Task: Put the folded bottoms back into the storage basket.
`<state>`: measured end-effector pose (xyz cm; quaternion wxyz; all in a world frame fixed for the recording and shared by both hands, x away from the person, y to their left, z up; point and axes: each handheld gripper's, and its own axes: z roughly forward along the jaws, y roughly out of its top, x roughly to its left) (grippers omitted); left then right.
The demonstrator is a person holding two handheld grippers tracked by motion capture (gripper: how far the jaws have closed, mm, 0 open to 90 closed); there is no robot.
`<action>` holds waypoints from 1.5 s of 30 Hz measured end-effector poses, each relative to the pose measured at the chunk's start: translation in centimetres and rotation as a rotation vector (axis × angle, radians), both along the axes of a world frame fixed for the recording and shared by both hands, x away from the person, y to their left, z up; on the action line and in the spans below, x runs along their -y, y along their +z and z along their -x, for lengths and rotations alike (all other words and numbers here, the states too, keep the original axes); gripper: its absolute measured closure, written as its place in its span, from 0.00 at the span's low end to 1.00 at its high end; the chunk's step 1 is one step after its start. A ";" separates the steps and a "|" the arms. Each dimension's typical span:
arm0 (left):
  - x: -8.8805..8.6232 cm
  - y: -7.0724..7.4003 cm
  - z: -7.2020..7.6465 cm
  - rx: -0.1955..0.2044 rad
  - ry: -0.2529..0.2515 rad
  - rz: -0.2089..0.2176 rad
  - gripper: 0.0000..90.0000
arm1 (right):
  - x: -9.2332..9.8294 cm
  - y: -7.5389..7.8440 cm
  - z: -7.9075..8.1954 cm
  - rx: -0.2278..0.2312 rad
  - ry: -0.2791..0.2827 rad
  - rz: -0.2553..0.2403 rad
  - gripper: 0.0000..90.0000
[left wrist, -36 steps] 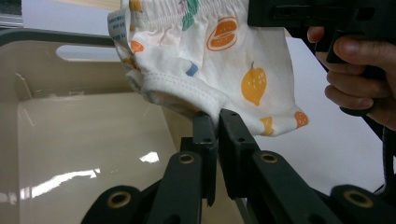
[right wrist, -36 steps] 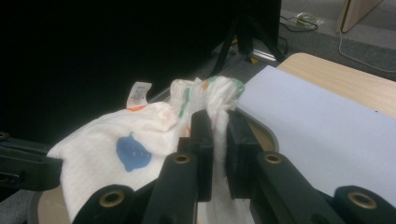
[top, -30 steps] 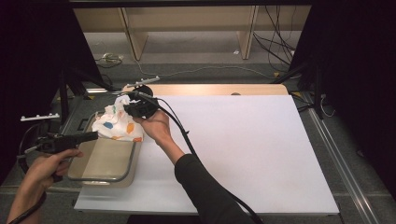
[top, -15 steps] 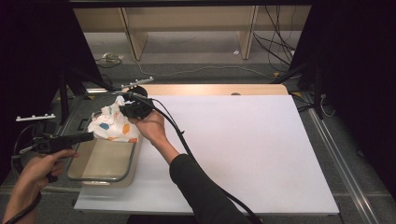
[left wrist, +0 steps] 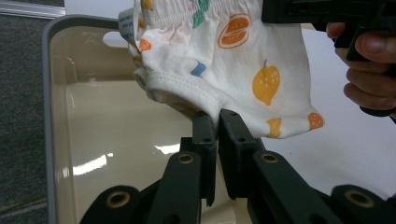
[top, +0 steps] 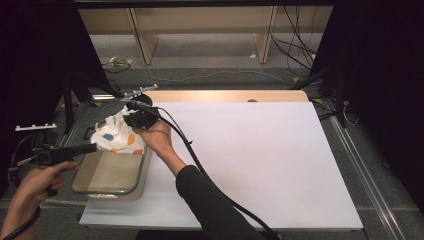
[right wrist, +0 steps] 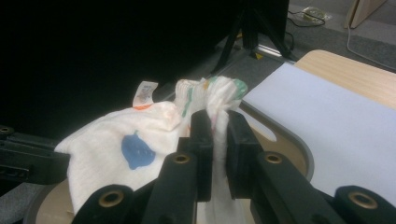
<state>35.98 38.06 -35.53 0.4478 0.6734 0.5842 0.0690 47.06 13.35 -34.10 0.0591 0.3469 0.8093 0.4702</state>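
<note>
Two grippers hold one small white garment (top: 117, 136) printed with fruit shapes, and you have it stretched in the air above the far end of a shallow beige tray (top: 86, 187). Your left gripper (left wrist: 218, 122) has its jaws clamped together on the garment's lower hemmed edge; in its own view an orange lemon print hangs just above and to the right of the jaw tips. Your right gripper (right wrist: 215, 125) has its jaws pinched shut on a gathered bunch of the fabric near the ribbed waistband, with a blue print and a small label showing to the left of the jaws. From the high view, your right hand (top: 157, 136) sits at the garment's right edge, near the tray's far corner, and your left hand (top: 37, 180) is low at the left, beside the tray. That tray rests at the left edge of a white mat (top: 270, 160) on the table, and its glossy bottom is bare under the cloth.
</note>
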 end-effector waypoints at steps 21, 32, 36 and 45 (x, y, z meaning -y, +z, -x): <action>-0.9 -0.6 -0.1 -0.022 0.016 -0.012 0.94 | -1.4 -0.9 0.2 -0.007 0.011 0.018 0.92; -1.2 -0.7 -0.1 -0.031 0.021 -0.020 0.94 | -1.9 -1.3 0.3 -0.014 0.016 0.025 0.92; -1.4 -0.7 0.0 -0.033 0.026 -0.019 0.94 | -2.1 -1.4 0.3 -0.014 0.018 0.025 0.92; -1.8 -0.8 0.0 -0.036 0.036 -0.021 0.93 | -2.4 -1.7 0.4 -0.026 0.026 0.025 0.82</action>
